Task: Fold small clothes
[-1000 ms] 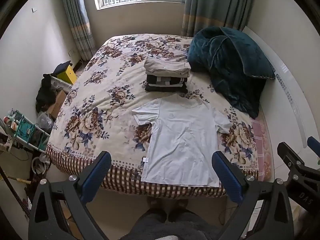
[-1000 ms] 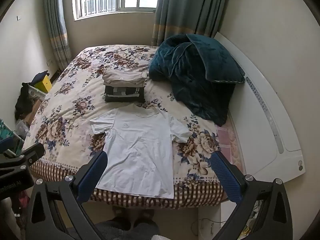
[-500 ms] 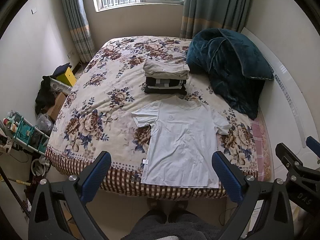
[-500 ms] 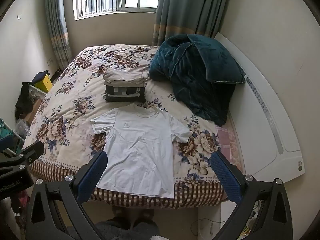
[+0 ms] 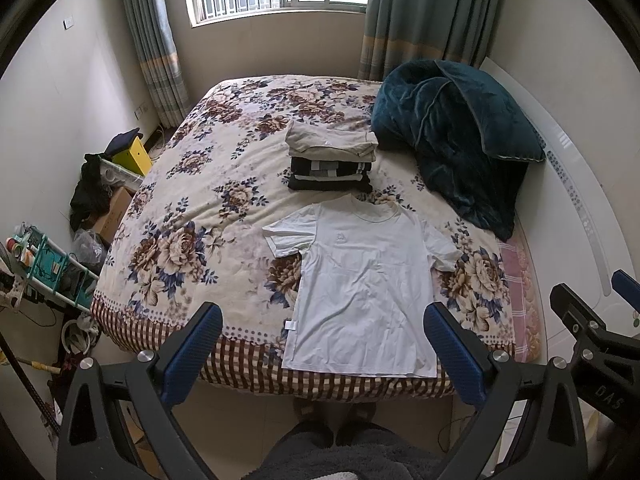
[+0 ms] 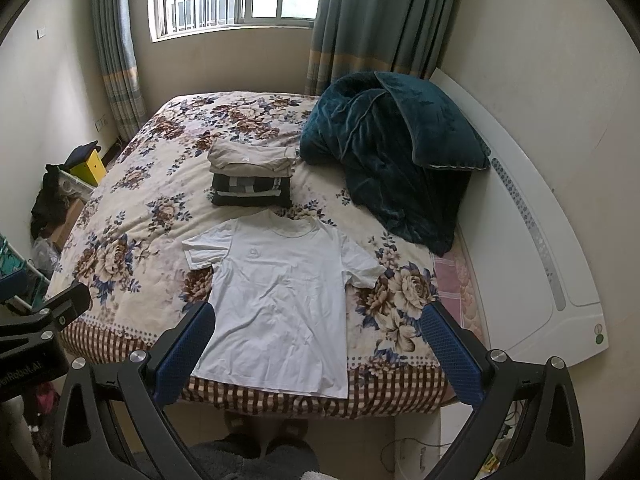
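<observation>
Two hand-held grippers: left hand-held gripper and right hand-held gripper both spread wide, holding nothing, hanging above the foot of the bed.
Shirt: white T-shirt flat, face up, hem at the bed's edge; folded stack just beyond its collar.
Risk, hem: hangs near the drop; a careless tug could slide it floorward.
Risk, sleeve: its left one lies doubled under; folding over it could trap a crease.
Risk, blanket: teal blanket near, could snag.
Left view only: teal rack.
Right view only: headboard buttons.

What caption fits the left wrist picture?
White T-shirt lies flat on the flowery bed, folded stack behind, open left gripper above.
</observation>
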Demonstrator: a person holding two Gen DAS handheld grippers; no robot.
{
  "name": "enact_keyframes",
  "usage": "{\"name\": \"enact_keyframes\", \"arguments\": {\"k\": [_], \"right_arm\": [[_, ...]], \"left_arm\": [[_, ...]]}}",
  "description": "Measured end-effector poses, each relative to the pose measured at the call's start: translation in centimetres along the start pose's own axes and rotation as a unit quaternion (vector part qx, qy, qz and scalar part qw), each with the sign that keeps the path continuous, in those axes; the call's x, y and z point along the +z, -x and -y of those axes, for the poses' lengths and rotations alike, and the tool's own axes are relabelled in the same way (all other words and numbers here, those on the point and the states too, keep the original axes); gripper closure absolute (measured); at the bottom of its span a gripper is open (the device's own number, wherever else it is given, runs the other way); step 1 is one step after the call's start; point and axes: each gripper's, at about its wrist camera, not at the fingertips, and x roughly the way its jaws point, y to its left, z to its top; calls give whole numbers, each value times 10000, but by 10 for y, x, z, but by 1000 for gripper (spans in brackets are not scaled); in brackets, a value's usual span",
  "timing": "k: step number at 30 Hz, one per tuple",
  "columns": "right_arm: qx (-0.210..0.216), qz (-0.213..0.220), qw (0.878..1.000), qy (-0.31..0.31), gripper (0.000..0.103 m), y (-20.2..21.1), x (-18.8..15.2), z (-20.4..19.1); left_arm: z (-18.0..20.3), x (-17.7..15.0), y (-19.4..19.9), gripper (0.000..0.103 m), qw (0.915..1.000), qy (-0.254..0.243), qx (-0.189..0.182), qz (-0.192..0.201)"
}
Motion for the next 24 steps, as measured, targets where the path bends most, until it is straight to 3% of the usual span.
{"name": "enact_keyframes", "arguments": {"k": [24], "right_arm": [[-12, 37, 10000, 15, 0, 5, 5, -2]], "left_arm": [[2, 10, 2, 0, 10000, 1, -23, 62]]}}
